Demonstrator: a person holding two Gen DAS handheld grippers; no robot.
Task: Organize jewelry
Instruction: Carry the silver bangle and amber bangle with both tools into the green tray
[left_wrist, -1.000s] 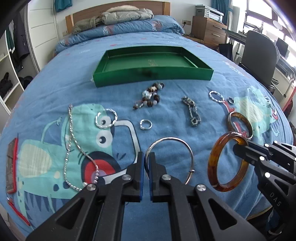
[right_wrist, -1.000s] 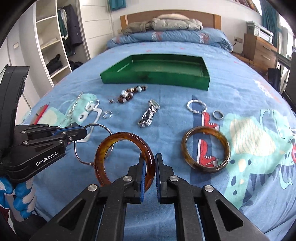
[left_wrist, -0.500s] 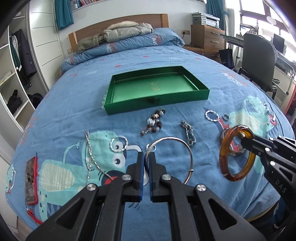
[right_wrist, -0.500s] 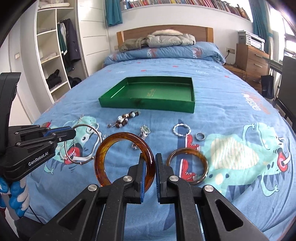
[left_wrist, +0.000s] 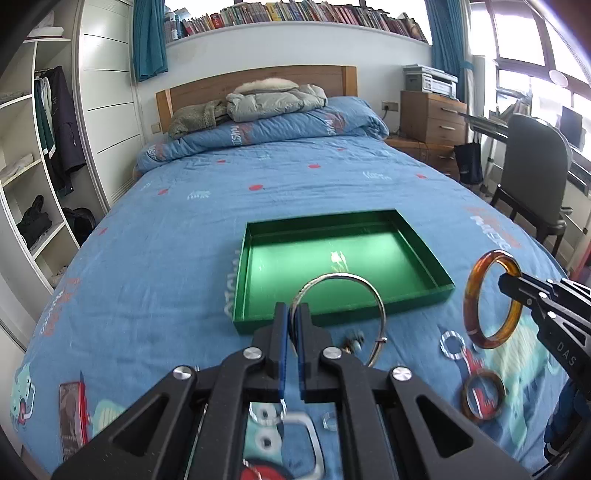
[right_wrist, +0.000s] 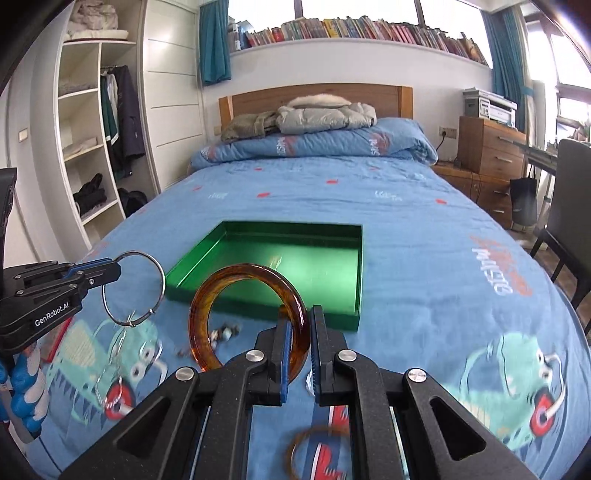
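Bedspread jewelry (left_wrist: 452, 345) blurs behind both fingers' lifted bangles.

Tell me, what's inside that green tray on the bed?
Nothing that shows: the green tray has a bare, shiny floor. The silver bangle and amber bangle, held up in front, cover its near edge, so that strip stays unseen.

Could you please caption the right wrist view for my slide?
Right gripper holds an amber bangle above the bed, facing the green tray.
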